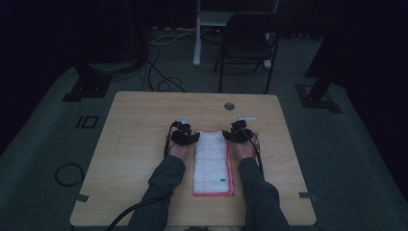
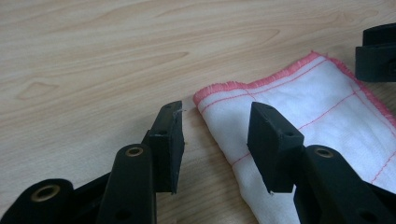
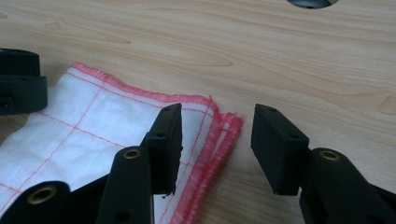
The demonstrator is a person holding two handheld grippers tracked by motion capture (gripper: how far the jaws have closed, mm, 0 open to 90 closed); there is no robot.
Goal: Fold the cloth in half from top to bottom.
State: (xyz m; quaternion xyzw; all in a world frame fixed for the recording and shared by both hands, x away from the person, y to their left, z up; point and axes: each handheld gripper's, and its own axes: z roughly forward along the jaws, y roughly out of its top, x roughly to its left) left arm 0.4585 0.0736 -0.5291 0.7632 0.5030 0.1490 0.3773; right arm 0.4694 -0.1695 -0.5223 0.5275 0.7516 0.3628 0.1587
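A white cloth (image 1: 212,161) with red grid lines and a red stitched hem lies folded into a long strip on the wooden table (image 1: 139,125), between the person's forearms. My left gripper (image 1: 186,135) sits at the strip's far left corner and my right gripper (image 1: 236,132) at its far right corner. In the left gripper view the left gripper (image 2: 215,114) is open, one jaw over the cloth (image 2: 303,98) and one over bare wood. In the right gripper view the right gripper (image 3: 217,114) straddles the hemmed corner of the cloth (image 3: 107,121), open, with its pads clear of the fabric.
A round cable hole (image 1: 229,106) sits in the table beyond the cloth. A dark folding chair (image 1: 248,41) and a white desk leg (image 1: 197,33) stand on the floor behind the table. Cables (image 1: 159,77) lie on the carpet at the back left.
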